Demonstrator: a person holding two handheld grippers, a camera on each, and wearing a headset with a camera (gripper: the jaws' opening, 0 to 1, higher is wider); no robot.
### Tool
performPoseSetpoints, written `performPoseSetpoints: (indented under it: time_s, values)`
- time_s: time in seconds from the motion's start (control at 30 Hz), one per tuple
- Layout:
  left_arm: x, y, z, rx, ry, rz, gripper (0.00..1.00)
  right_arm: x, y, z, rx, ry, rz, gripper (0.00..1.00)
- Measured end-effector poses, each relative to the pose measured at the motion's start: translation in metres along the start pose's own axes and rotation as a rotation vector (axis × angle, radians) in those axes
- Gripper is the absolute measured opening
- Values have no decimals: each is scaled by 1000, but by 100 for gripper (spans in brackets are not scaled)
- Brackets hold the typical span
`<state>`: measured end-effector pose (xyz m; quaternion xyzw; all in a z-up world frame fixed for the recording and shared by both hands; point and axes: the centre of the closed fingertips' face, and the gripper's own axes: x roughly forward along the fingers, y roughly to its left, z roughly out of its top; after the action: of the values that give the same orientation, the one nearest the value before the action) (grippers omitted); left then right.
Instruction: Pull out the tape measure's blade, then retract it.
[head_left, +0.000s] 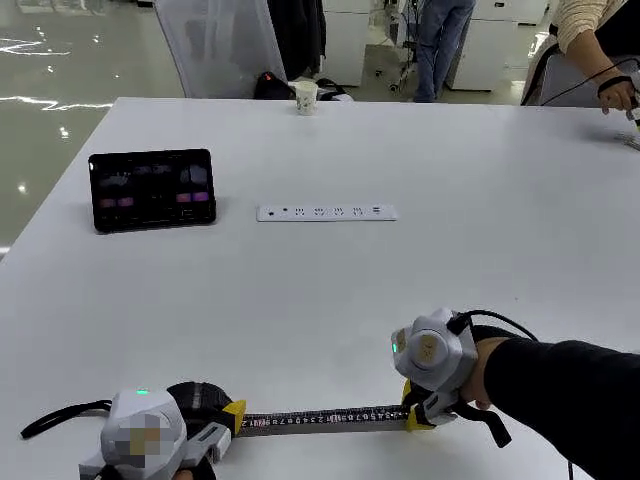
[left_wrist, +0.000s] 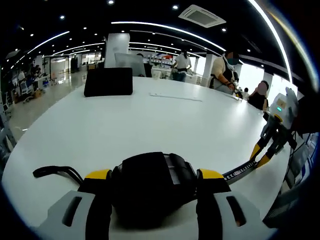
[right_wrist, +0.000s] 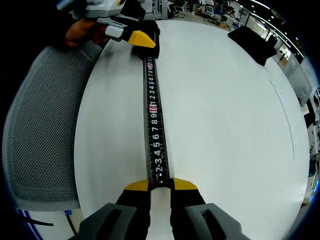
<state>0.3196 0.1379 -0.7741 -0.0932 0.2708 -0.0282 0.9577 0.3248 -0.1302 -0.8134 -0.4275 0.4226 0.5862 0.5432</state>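
Right tongs (right_wrist: 160, 184) nipping blade (right_wrist: 152, 112), flat, numbered

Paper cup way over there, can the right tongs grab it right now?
Probably not. The right tongs are shut on the tape blade at the near edge, and the paper cup stands far across the table.

— Anything legible on your feed?

— In the right gripper view I read the blade (right_wrist: 154, 135): black digits 2 through 9 climbing from the near end, then a 10 in red, then single digits again toward the case (right_wrist: 149, 27).

— And the head view?

— I see the blade's numerals there, but too small to read. The tablet (head_left: 152, 188) glows with pink patches, and any text on it is blurred.
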Motion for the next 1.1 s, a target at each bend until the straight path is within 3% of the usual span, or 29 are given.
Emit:
performPoseSetpoints:
  time_s: [0.03, 0.1, 0.3, 0.43, 1.1]
  values:
    - [0, 1, 2, -12, -3, 1, 64, 0, 0, 0, 1, 0, -1, 11]
    - [0, 1, 0, 50, 13, 6, 63, 0, 0, 0, 4, -1, -2, 11]
    - [1, -1, -1, 85, 26, 16, 62, 0, -1, 0, 29, -9, -6, 11]
    - [3, -1, -2, 161, 32, 22, 62, 0, -2, 0, 49, -18, -8, 11]
    - [4, -2, -4, 143, 43, 19, 62, 1, -2, 3, 58, -33, -19, 11]
